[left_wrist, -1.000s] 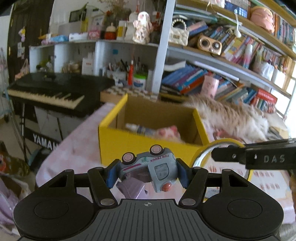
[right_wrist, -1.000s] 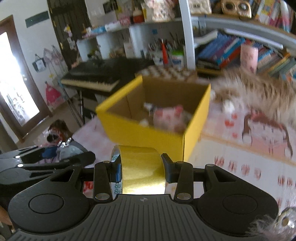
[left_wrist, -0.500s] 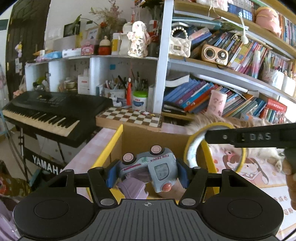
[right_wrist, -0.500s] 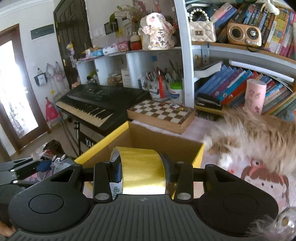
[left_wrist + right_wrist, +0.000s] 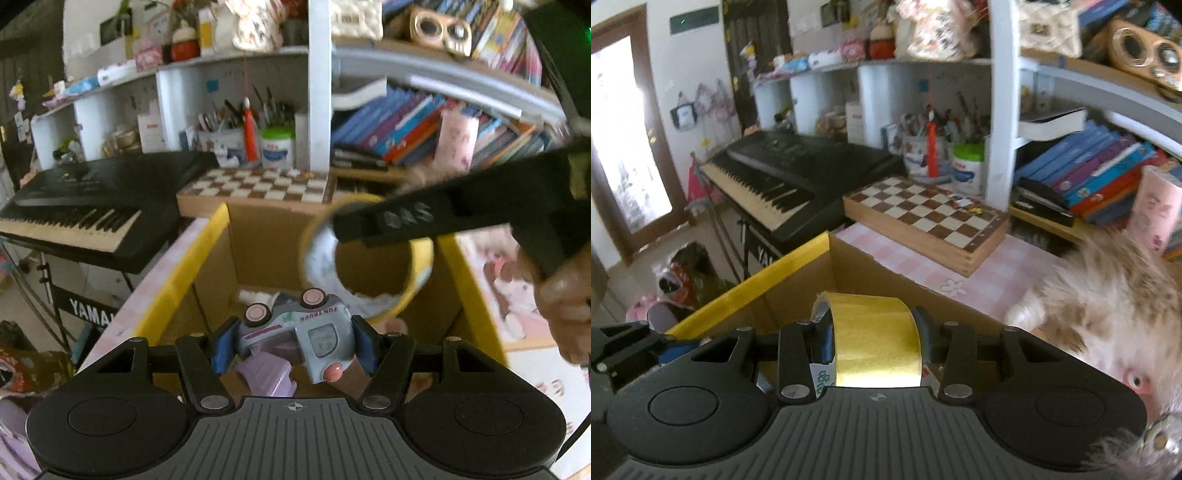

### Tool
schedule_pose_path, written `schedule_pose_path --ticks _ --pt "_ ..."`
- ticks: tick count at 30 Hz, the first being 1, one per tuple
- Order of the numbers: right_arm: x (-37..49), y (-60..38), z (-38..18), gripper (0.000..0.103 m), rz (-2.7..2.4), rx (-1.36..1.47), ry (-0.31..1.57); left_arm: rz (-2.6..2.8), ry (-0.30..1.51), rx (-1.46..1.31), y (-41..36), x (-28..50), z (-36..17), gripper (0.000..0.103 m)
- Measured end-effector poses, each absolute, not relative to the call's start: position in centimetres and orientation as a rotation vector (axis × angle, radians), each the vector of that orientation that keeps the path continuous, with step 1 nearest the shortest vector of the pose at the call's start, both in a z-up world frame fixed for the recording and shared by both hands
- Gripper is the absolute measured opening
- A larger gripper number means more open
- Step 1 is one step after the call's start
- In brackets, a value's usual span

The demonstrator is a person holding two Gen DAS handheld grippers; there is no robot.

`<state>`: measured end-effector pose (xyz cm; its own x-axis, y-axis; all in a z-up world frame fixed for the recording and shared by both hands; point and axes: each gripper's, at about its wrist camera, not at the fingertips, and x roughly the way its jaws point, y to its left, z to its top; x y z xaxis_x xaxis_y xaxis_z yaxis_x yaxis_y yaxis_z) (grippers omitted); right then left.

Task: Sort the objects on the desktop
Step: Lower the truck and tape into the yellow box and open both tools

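My left gripper (image 5: 291,343) is shut on a light blue toy truck (image 5: 306,332) with pink wheels, held over the open yellow cardboard box (image 5: 177,280). My right gripper (image 5: 871,343) is shut on a roll of yellow tape (image 5: 875,343) and holds it above the same box (image 5: 746,295). In the left wrist view the tape roll (image 5: 417,284) hangs over the box's inside, just beyond the truck. A lilac object (image 5: 269,373) and a small bottle (image 5: 255,295) lie inside the box.
A wooden chessboard (image 5: 927,218) lies behind the box on the pink checked cloth. A black keyboard (image 5: 798,173) stands to the left. A furry cat (image 5: 1108,306) lies right of the box. Shelves with books (image 5: 406,125) and a pen pot fill the back.
Both grippers have moved forward and higher, from in front of the box to over its opening. The tape roll now hangs tilted over the box's inside.
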<state>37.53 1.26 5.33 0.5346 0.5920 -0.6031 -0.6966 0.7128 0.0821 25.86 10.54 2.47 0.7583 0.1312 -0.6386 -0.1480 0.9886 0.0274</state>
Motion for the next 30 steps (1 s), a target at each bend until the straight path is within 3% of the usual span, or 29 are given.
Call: schedule_pose_path --ticks 12,28,30 --pt "40.6 6.5 2.3 0.037 0.862 -0.369 0.712 0.147 0.832 0.066 9.3 27.5 -0.8 0.064" --pt "41.9 8.1 2.3 0.038 0.903 -0.393 0.695 0.198 0.776 0.063 9.1 27.0 0.1 0.065" --pt "41.9 8.5 2.3 0.038 0.916 -0.394 0.694 0.212 0.745 0.069 9.1 26.8 0.8 0.073"
